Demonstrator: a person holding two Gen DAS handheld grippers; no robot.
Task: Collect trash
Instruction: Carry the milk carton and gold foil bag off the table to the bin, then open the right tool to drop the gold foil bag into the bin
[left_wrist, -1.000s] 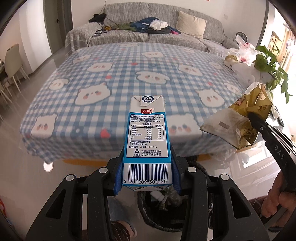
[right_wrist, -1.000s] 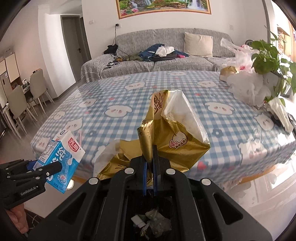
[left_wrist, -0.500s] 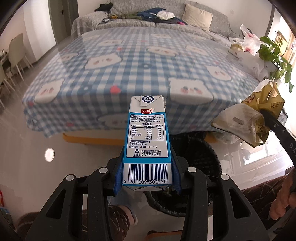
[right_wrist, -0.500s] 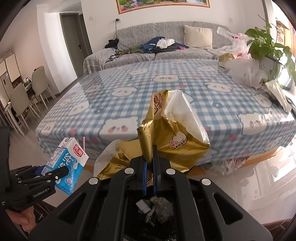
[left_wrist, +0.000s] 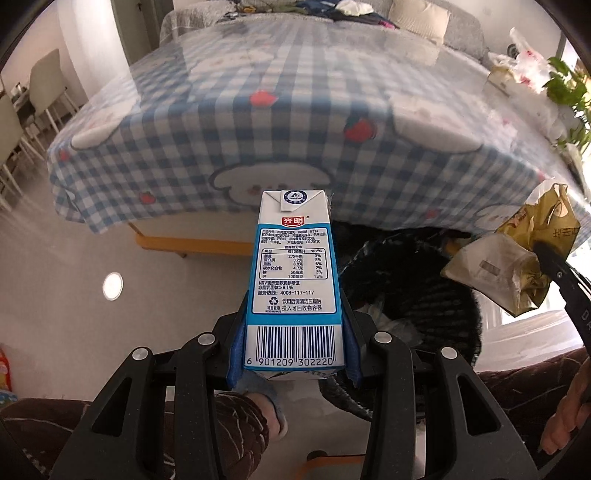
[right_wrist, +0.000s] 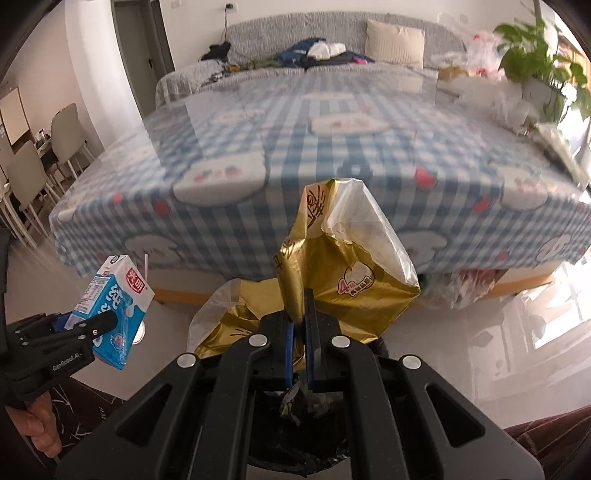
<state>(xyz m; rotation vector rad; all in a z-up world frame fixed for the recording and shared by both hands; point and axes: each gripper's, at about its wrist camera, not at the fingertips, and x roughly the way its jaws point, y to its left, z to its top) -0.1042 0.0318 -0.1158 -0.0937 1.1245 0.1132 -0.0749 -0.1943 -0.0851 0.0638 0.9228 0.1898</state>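
Note:
My left gripper (left_wrist: 293, 332) is shut on a blue-and-white milk carton (left_wrist: 293, 280), barcode end toward the camera. The same carton (right_wrist: 112, 310) shows at the lower left of the right wrist view, clamped in the left gripper (right_wrist: 96, 328). My right gripper (right_wrist: 299, 325) is shut on a crumpled gold snack wrapper (right_wrist: 343, 273). That wrapper (left_wrist: 517, 258) hangs at the right of the left wrist view. A black-lined trash bin (left_wrist: 417, 291) stands on the floor below both grippers, just behind the carton; its contents (right_wrist: 299, 402) show under the right gripper's fingers.
A table with a blue checked tablecloth (left_wrist: 295, 110) overhangs just beyond the bin. Plastic bags and a potted plant (right_wrist: 532, 62) sit at its right end. A grey sofa (right_wrist: 332, 40) lies behind, chairs (right_wrist: 40, 162) to the left. A person's legs and foot (left_wrist: 255, 413) are below.
Both grippers have sunk from above the tabletop to below its edge, closer to the bin. The carton and the wrapper stay held as before.

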